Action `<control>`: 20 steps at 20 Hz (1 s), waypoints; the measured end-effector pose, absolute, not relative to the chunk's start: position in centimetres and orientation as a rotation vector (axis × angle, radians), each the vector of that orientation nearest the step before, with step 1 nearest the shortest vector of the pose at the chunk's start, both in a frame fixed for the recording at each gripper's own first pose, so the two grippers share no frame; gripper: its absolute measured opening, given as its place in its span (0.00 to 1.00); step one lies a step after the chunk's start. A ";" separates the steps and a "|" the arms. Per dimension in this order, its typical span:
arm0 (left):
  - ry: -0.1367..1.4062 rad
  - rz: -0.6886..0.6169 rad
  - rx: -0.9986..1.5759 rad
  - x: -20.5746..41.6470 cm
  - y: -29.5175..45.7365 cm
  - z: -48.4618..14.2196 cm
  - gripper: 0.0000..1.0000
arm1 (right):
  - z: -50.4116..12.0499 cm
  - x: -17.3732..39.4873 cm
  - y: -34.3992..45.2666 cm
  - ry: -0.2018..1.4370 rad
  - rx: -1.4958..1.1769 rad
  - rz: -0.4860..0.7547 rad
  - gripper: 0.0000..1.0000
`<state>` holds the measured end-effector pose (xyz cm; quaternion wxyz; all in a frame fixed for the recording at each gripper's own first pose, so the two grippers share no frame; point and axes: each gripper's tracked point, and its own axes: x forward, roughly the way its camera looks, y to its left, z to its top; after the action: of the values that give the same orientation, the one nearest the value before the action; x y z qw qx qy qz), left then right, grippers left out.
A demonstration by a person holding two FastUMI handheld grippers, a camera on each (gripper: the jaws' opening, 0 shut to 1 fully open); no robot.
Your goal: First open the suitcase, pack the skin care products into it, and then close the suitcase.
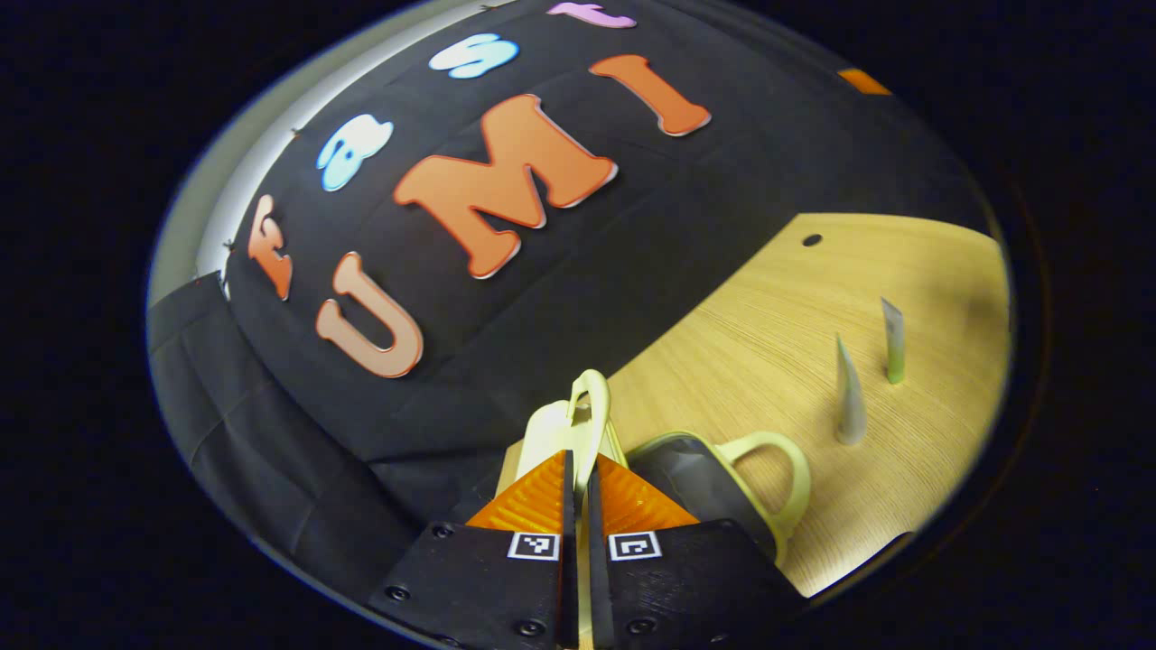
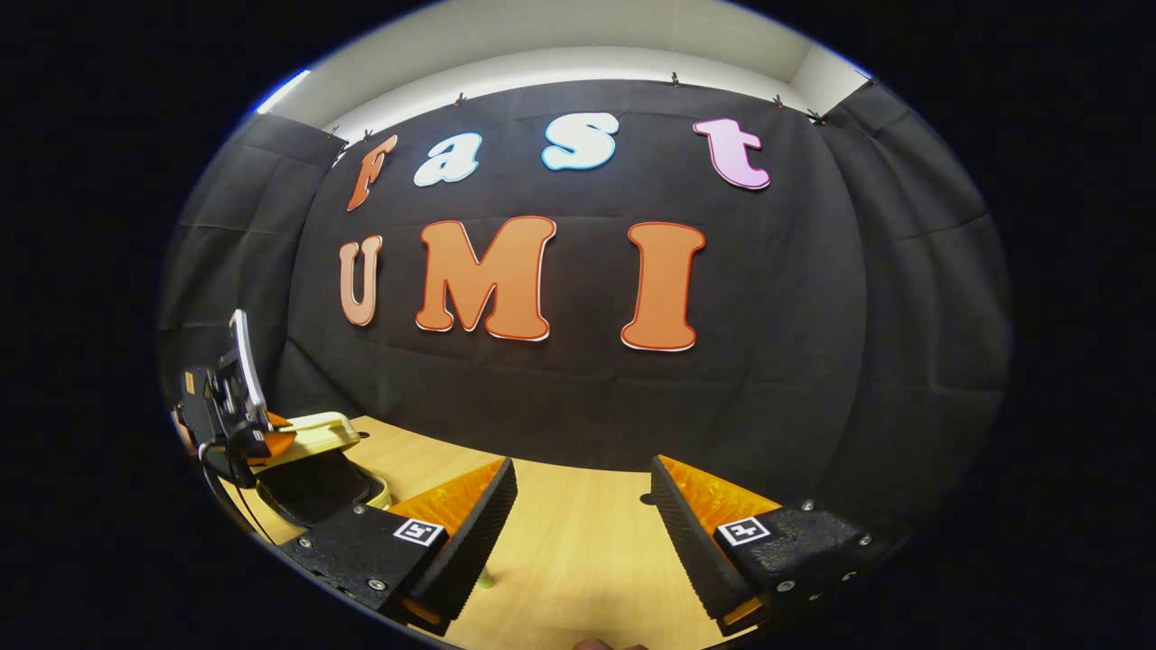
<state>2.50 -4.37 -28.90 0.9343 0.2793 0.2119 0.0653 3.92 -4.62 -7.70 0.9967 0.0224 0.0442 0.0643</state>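
A small pale-yellow suitcase [image 1: 695, 478] lies open on the wooden table, its dark lining showing. My left gripper [image 1: 581, 456] is shut on the raised lid's handle [image 1: 591, 388], holding the lid [image 1: 542, 433] tilted up. Two skin care tubes stand upright to the right: a whitish one [image 1: 849, 406] and a green-capped one [image 1: 893, 338]. In the right gripper view the suitcase [image 2: 316, 483] sits far left with the left gripper [image 2: 271, 442] on its lid. My right gripper [image 2: 582, 474] hangs open above the table, nothing between its fingers.
The wooden table [image 2: 578, 560] runs up to the black cloth wall behind it. A small dark hole [image 1: 812, 240] marks the tabletop near the wall. Bare wood lies between the suitcase and the tubes.
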 end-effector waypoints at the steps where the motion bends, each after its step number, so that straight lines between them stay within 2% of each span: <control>1: 0.422 0.156 0.526 2.4 -4.3 -29.0 0.07 | -7.8 4.0 -3.4 0.099 0.053 0.136 0.94; 11: 0.352 0.295 0.364 2.8 -2.9 -28.9 0.08 | -6.1 4.9 6.5 0.090 -0.012 0.175 0.95; 20: 0.464 0.434 0.296 1.9 -1.9 -30.2 0.09 | -6.3 5.1 11.3 0.129 -0.044 0.117 0.95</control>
<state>1.90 -1.89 -30.18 0.9392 0.1448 0.2272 0.2127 5.09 11.28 -6.28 0.9960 -0.0218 0.0645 0.0587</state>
